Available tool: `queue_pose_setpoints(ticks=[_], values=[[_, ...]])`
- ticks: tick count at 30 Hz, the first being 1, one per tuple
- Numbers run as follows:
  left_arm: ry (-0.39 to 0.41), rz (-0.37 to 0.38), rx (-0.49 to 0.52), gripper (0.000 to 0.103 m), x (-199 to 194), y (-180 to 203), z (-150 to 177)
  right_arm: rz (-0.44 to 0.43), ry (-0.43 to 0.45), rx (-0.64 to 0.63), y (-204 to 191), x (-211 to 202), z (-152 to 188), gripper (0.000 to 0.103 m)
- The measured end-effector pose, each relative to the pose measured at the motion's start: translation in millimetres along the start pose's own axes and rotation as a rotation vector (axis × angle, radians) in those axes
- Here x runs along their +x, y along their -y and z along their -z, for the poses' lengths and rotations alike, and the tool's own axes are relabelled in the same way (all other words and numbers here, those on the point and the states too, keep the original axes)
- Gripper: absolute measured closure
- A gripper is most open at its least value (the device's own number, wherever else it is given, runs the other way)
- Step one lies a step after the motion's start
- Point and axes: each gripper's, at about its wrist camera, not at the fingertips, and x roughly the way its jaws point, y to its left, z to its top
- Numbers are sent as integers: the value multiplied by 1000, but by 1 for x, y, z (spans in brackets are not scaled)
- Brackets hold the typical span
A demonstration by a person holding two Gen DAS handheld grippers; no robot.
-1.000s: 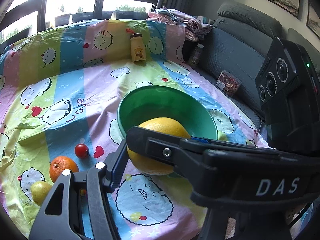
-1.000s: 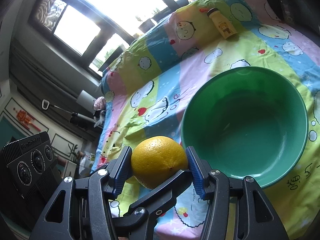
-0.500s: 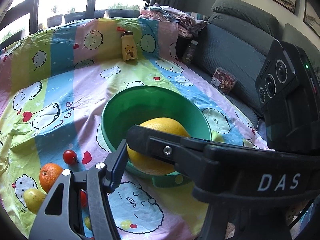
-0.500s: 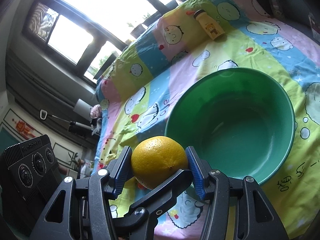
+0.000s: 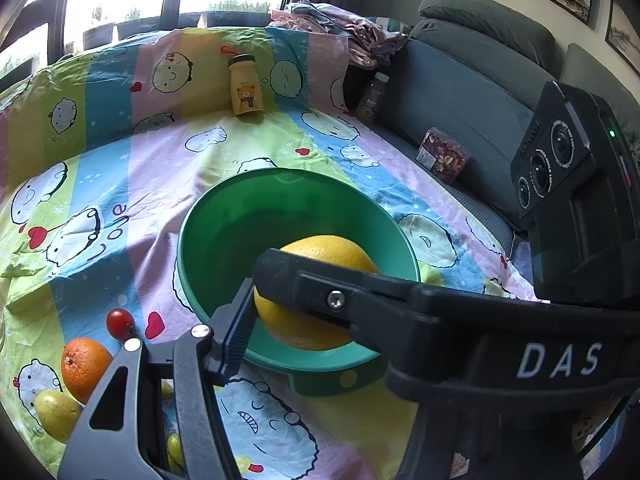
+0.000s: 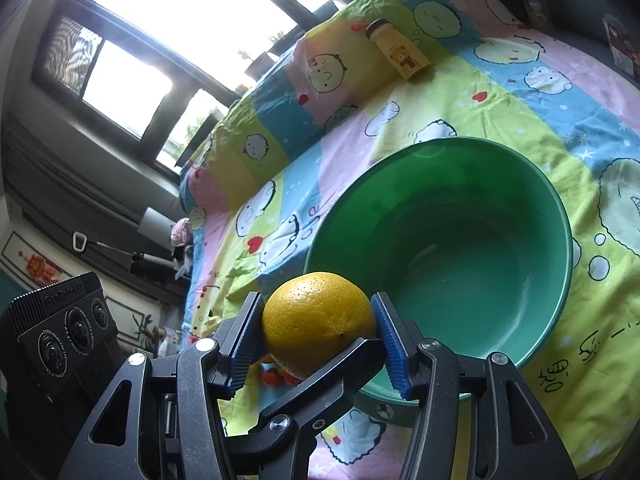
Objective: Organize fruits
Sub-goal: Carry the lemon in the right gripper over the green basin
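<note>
A big yellow citrus fruit (image 5: 320, 252) (image 6: 316, 316) hangs over the near rim of the green bowl (image 5: 224, 220) (image 6: 472, 208). My right gripper (image 6: 318, 328) is shut on it, both blue pads pressed on its sides. My left gripper (image 5: 308, 308) grips the same fruit from the other side. Its left pad (image 5: 240, 328) touches the fruit and its other finger is hidden behind the right gripper's finger (image 5: 332, 284). The bowl is empty inside.
On the cartoon bedsheet left of the bowl lie an orange (image 5: 84, 364), a cherry tomato (image 5: 120, 322), a yellow-green pear (image 5: 56, 414) and a small yellow fruit (image 5: 174, 446). A yellow bear bottle (image 5: 245, 90) stands at the back. A grey sofa (image 5: 472, 80) holds a snack pack (image 5: 442, 156).
Both grippers have carried the yellow fruit from beside the bowl towards it; the fruit now overhangs the bowl's near rim. Both grips are unchanged.
</note>
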Motion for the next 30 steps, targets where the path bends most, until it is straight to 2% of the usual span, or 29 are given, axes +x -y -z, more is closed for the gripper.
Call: queue_pose_setpoints(ticks=[30], values=[[-65,82,-29,44,38,-6,-7,86,-31,66,25,15,-14,46]])
